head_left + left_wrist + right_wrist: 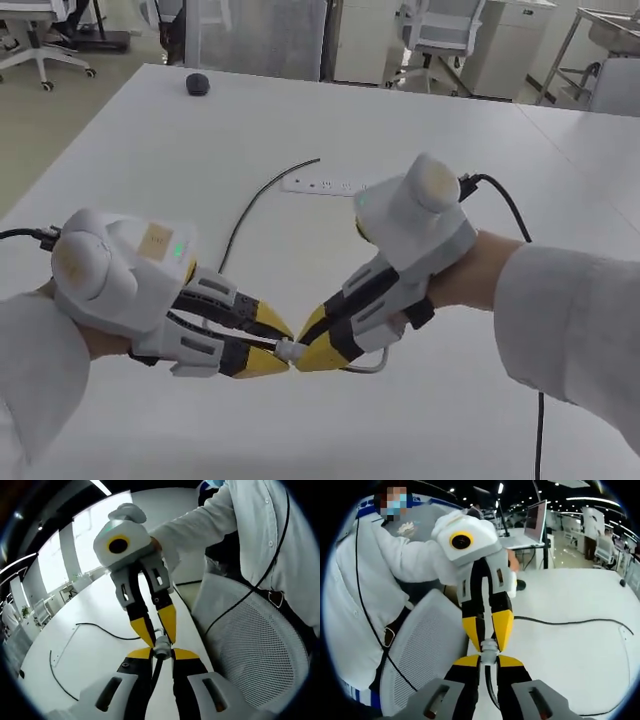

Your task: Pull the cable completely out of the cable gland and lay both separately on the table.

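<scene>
The small white cable gland (pixel 289 351) is mostly covered by the yellow jaws of the left gripper (pixel 279 347) and right gripper (pixel 304 345), which are clamped on it from both sides. Whether the cable still sits inside it cannot be told. The grey cable (pixel 372 367) shows as a short loop under the right gripper, the rest hidden. On the white counter (pixel 150 170), a thin black cord (pixel 262 195) runs behind the left gripper, a white power strip (pixel 322 185) is part-hidden by the right gripper, and a dark round object (pixel 197 84) is too small to identify.
</scene>
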The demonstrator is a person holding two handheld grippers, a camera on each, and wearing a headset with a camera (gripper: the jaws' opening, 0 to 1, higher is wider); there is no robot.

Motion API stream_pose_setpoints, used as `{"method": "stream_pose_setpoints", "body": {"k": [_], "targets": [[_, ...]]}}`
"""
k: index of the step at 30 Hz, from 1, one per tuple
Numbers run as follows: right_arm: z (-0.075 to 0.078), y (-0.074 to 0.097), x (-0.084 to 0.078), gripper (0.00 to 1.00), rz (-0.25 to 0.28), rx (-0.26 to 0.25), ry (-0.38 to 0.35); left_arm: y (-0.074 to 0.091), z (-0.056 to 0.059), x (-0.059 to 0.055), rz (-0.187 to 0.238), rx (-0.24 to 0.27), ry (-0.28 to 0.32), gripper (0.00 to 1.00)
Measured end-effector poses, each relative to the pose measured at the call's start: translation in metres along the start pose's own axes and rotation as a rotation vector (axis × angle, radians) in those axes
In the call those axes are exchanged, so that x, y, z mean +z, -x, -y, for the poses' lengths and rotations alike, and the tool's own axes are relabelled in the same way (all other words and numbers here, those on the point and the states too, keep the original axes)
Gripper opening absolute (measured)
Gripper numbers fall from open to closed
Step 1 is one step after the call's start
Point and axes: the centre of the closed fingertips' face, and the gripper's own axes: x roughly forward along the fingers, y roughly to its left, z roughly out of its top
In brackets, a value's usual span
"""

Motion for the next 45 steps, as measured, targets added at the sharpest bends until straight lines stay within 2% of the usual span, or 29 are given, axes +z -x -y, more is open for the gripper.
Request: {"method": "stream_pose_setpoints", "body": {"k": [7,14,17,23,25,31,34,37,39,41,45], "targets": [[0.007,-0.002,0.003,0.06,-0.010,-0.095,0.108,0.004,-0.007,-0.004,0.021,0.023,0.063,0.14],[0.014,-0.004,0.006,0.06,-0.003,-0.220,0.255,0.007,-0.012,-0.008,0.039,0.042,0.118,0.14],[0.014,-0.005,0.006,0.06,0.014,-0.252,0.270,0.008,-0.013,-0.009,0.046,0.044,0.133,0.14],[0.019,-0.005,0.008,0.06,0.001,-0.360,0.397,0.008,-0.016,-0.010,0.061,0.050,0.173,0.14],[0.017,-0.005,0.008,0.07,0.005,-0.375,0.403,0.009,-0.016,-0.010,0.065,0.052,0.178,0.14],[0.017,-0.006,0.009,0.07,0.021,-0.371,0.390,0.009,-0.013,-0.010,0.051,0.048,0.170,0.14],[0.018,-0.007,0.009,0.08,0.020,-0.350,0.379,0.009,-0.012,-0.010,0.044,0.048,0.169,0.14],[0.019,-0.007,0.008,0.10,0.021,-0.354,0.366,0.010,-0.012,-0.009,0.050,0.049,0.167,0.15],[0.021,-0.006,0.007,0.13,0.019,-0.360,0.349,0.011,-0.012,-0.008,0.052,0.050,0.163,0.15],[0.021,-0.006,0.006,0.14,0.028,-0.345,0.316,0.012,-0.011,-0.008,0.046,0.049,0.158,0.15],[0.021,-0.003,0.007,0.15,0.069,-0.321,0.255,0.015,-0.012,-0.010,0.044,0.053,0.161,0.15]]}}
